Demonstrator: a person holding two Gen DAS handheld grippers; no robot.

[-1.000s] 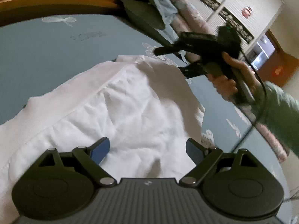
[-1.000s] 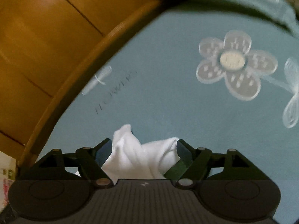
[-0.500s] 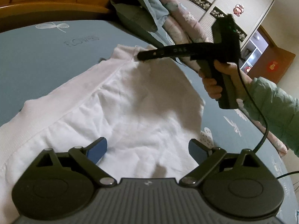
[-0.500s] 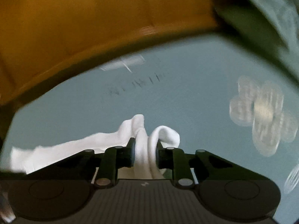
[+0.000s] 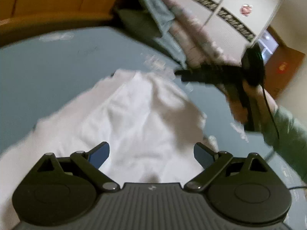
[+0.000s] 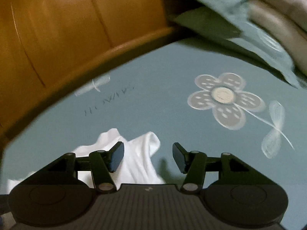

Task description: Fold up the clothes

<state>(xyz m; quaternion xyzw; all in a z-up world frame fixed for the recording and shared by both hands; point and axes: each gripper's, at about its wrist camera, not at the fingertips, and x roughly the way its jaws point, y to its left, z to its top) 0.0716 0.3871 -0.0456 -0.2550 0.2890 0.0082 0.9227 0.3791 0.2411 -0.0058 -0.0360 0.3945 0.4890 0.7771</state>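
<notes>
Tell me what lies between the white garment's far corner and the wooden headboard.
Only bare blue bedsheet with faint lettering and a printed dragonfly; nothing sits between the white garment and the headboard, as the right wrist view shows.

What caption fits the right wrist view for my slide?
Right gripper, jaws just opened and apart, above a bunched corner of the white garment on the blue flowered sheet.

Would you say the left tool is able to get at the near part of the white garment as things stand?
Probably yes. The left tool stands open just above the white garment, which lies spread on the blue bedsheet with nothing over it. The right tool, its jaws just opening, is off at the far corner, out of the way.
</notes>
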